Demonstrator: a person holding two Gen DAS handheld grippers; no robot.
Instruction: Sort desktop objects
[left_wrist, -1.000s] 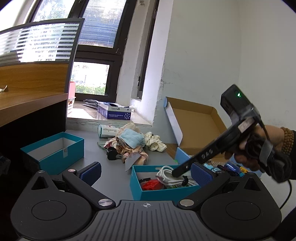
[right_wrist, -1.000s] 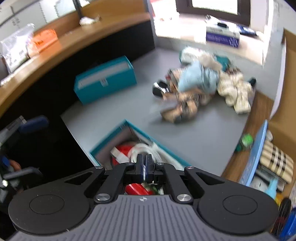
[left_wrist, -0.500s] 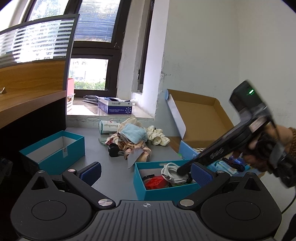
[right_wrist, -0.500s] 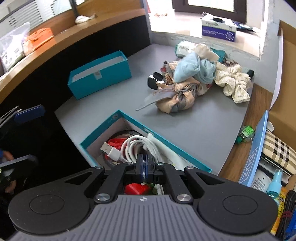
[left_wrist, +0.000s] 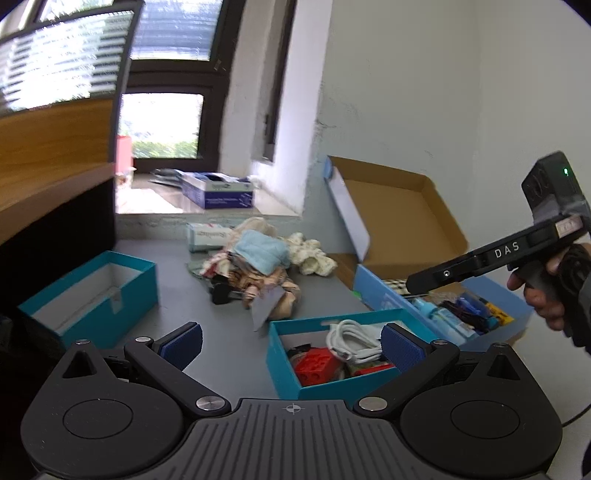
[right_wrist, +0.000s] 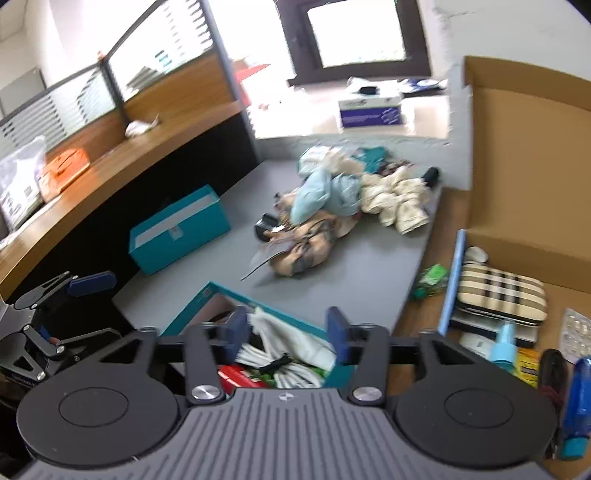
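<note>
My right gripper (right_wrist: 283, 334): jaws just opening, nothing gripped, hovering over the near teal box (right_wrist: 207, 299) holding a white cable (right_wrist: 291, 343) and red block (left_wrist: 317, 365). My left gripper (left_wrist: 291, 341): jaws standing apart, empty. Cloth pile (right_wrist: 325, 206) lying beyond on the grey desk (right_wrist: 365, 273).

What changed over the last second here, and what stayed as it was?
The right claw was shut over the near teal box; its jaws have just been opening, with nothing between them, and it has drawn back toward the open cardboard box. The left claw stays open and empty. The far teal box and cloth pile have not moved.
</note>
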